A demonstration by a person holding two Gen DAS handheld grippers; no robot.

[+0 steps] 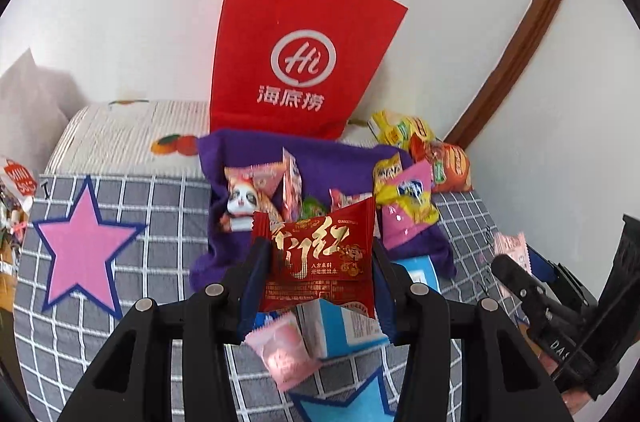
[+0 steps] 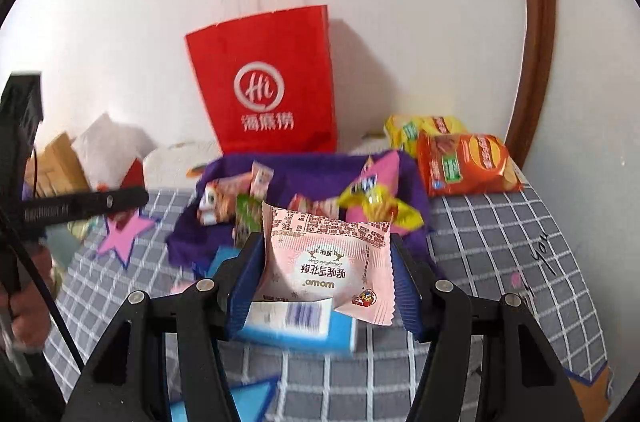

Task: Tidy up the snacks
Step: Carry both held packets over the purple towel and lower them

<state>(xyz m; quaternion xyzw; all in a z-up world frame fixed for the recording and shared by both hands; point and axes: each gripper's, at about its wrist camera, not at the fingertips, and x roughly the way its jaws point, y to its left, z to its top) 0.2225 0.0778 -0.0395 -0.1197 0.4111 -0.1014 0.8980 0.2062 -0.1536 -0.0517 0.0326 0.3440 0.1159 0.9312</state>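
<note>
My left gripper (image 1: 318, 262) is shut on a red snack packet (image 1: 320, 258) with gold characters, held above the near edge of a purple cloth (image 1: 320, 150). My right gripper (image 2: 328, 258) is shut on a pink snack packet (image 2: 326, 262) over a blue and white box (image 2: 296, 322); the packet also shows in the left wrist view (image 1: 510, 248). The purple cloth (image 2: 304, 166) holds several small snack packets and a small panda figure (image 1: 240, 200). A red paper bag (image 1: 300, 62) stands upright behind the cloth against the wall, also in the right wrist view (image 2: 268, 82).
Chip bags, yellow (image 2: 424, 128) and orange (image 2: 468, 162), lie at the back right by the wall. A loose pink packet (image 1: 284, 354) and the blue box (image 1: 344, 322) lie near me on the grey checked bedspread (image 1: 160, 222). A pillow (image 1: 28, 102) sits at far left.
</note>
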